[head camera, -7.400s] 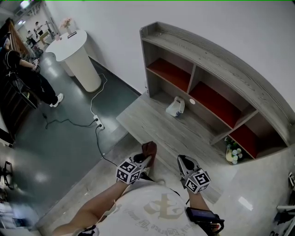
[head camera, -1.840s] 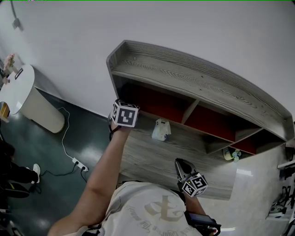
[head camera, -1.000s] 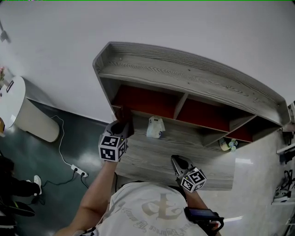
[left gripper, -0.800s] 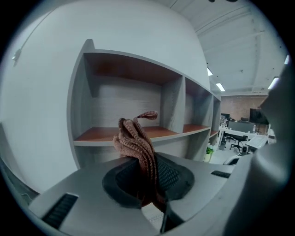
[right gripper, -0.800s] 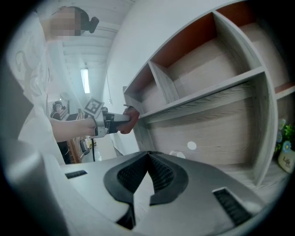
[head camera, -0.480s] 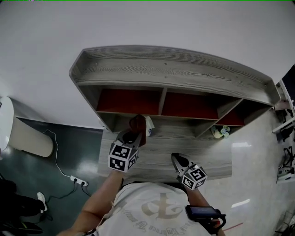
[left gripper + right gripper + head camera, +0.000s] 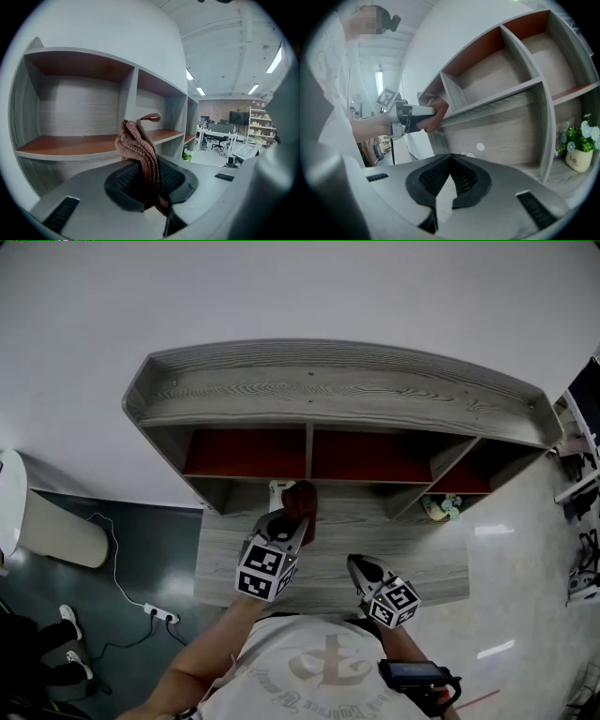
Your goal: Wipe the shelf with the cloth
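Gripping a brown knitted cloth (image 7: pixel 138 144) tight between its jaws, the left gripper (image 7: pixel 292 527) holds it at the front edge of the shelf's (image 7: pixel 330 390) middle board, near the divider between the left and middle compartments. The right gripper (image 7: pixel 450 177) hangs low over the bottom ledge, jaws together and empty. A small flower pot (image 7: pixel 580 151) stands at the ledge's right end.

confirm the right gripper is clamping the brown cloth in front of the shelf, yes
Not the right one: the left gripper is clamping the brown cloth in front of the shelf. The left gripper view shows the cloth pinched between its jaws; the right gripper is shut on nothing.
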Tool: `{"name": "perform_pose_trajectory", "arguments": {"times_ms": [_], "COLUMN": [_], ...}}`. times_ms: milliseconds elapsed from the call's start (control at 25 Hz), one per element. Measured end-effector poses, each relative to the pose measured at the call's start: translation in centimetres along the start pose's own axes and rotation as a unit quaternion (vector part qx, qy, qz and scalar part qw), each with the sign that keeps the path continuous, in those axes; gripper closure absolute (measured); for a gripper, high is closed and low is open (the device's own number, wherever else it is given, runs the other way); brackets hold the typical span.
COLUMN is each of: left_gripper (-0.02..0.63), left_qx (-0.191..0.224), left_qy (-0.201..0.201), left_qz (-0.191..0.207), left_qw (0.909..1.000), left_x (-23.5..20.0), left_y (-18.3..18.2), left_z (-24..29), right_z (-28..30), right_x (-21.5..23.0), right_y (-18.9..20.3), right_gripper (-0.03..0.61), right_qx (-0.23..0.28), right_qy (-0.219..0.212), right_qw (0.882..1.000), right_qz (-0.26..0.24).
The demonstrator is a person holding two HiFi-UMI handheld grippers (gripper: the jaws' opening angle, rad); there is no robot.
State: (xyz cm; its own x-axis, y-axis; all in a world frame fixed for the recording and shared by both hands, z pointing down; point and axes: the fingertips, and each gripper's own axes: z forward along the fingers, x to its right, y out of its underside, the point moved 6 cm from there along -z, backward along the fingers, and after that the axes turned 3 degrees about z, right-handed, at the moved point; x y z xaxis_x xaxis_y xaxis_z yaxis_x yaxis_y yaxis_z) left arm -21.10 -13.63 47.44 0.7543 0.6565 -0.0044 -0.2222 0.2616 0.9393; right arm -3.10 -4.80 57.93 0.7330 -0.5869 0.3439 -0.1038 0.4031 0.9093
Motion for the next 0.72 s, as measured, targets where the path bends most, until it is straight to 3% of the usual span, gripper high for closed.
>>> {"name": "perform_pose_trajectory", "arguments": {"times_ms": [400,720], "left_gripper": [0.538,0.537], "left_qx": [-0.032,-0.037], "left_qy": [-0.092,-0.205], "left_qz": [0.078,0.138], "left_qw": [0.9922,0.9682], "left_x": [2.5,3.0], "left_y": [-5.0,-9.5], "left_z": [4.8,7.8], "right_z": [-3.8,-6.7], "right_x": [3.8,6.8], "right_y": [-0.8,-1.5], "right_gripper": [0.574,0.574], "right_qx": [0.002,0.004], "right_qy": [-0.002,-0.01], "right_qw": [1.0,1.0], "right_qz": [0.009,0.016]}}
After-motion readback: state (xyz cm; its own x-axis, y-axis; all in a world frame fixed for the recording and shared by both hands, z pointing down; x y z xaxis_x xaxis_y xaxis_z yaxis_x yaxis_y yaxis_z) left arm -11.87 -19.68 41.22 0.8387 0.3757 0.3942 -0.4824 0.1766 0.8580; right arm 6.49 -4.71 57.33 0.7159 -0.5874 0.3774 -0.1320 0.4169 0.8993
